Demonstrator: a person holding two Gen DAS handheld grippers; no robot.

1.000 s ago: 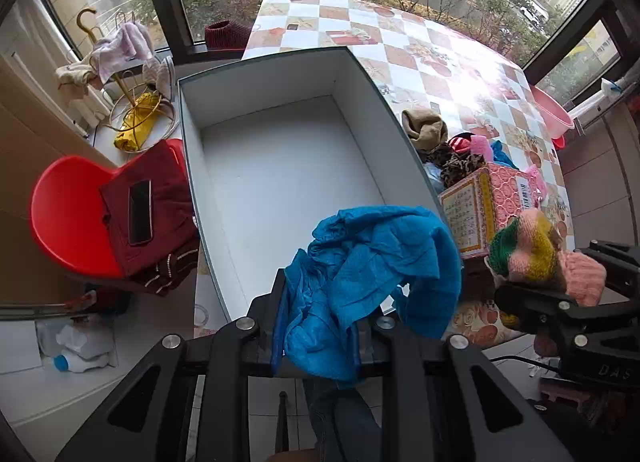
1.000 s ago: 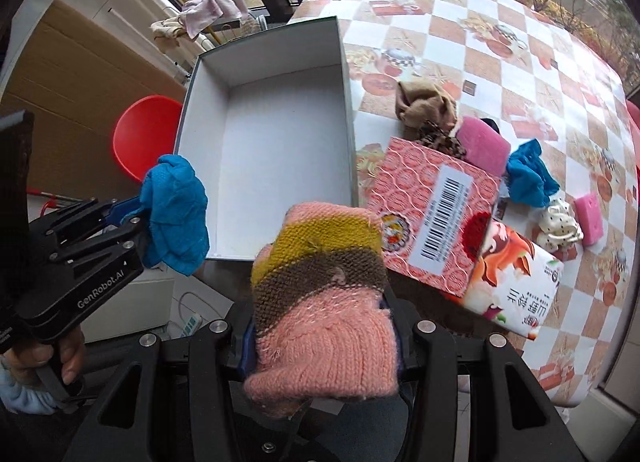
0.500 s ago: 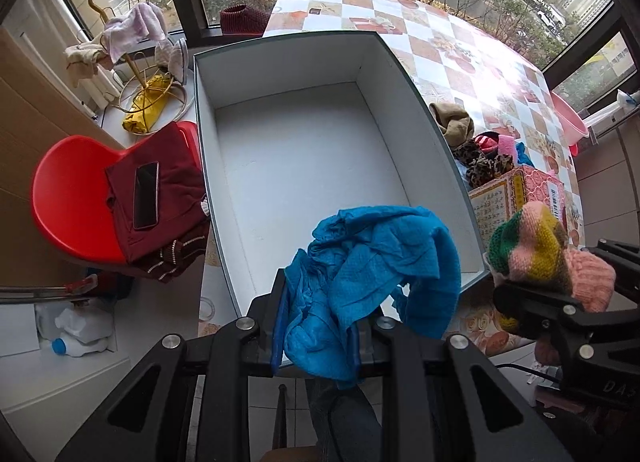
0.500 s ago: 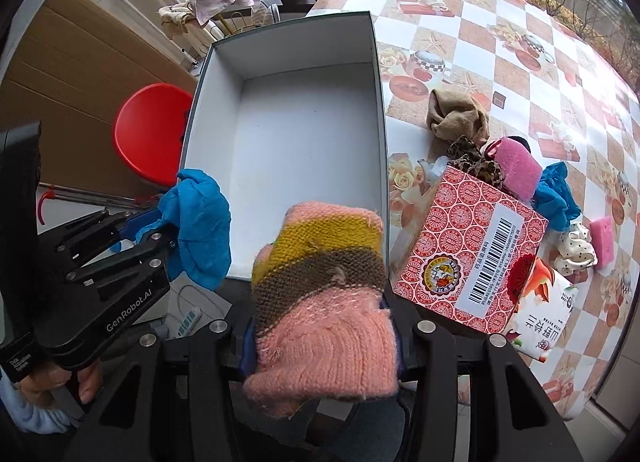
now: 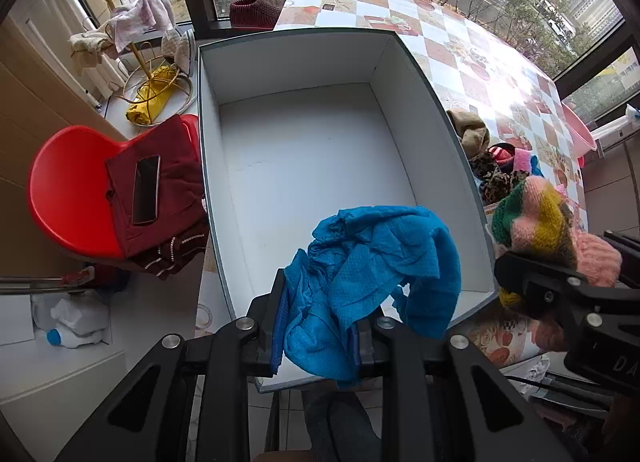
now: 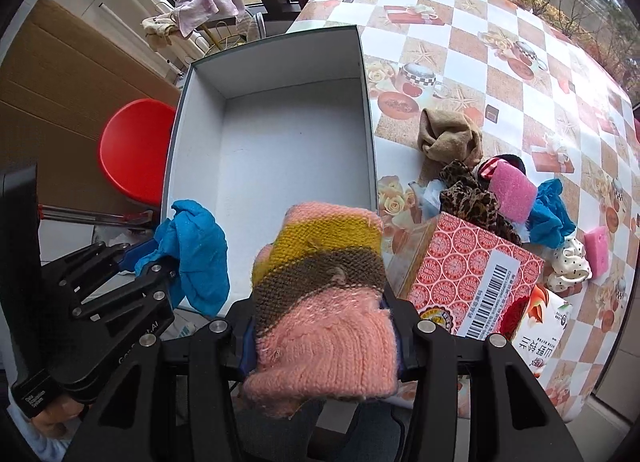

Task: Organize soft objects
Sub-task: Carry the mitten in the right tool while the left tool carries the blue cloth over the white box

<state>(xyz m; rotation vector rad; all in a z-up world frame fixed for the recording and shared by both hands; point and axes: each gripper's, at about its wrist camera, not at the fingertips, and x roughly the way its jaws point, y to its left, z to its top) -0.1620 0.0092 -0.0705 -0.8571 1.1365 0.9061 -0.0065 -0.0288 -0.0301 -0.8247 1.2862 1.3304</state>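
- Since the earlier frames we have carried both grippers closer to the box (image 5: 304, 166); in both views it now looks larger and sits more squarely ahead, and the red patterned carton (image 6: 472, 274) has slid toward the right edge of the right wrist view
- Our left gripper (image 5: 318, 346) is clamped on the blue cloth (image 5: 372, 274), which bunches up between the jaws and hangs over the near end of the box
- Our right gripper (image 6: 324, 346) is closed narrow on the knitted hat (image 6: 324, 294), striped pink, yellow and brown; it hovers at the near right corner of the box, above the rim rather than inside
- The box floor is bare white, so we judge that nothing has gone in yet and the task is at its start
- The step in hand, as we read it, is the carry: both soft things are held up and neither has been let go
- Next, we think, each gripper needs to move forward past the near wall and lower, then spread its jaws so the cloth and hat drop onto the floor side by side and not over the rim
- The loose tail of the blue cloth could catch on the near wall, so we would lift it clear first
- More soft things wait on the checked table (image 6: 500, 22) right of the box: a tan cloth (image 6: 448, 138), a leopard-print piece (image 6: 468, 194), a pink sponge (image 6: 512, 190) and another blue cloth (image 6: 552, 214)
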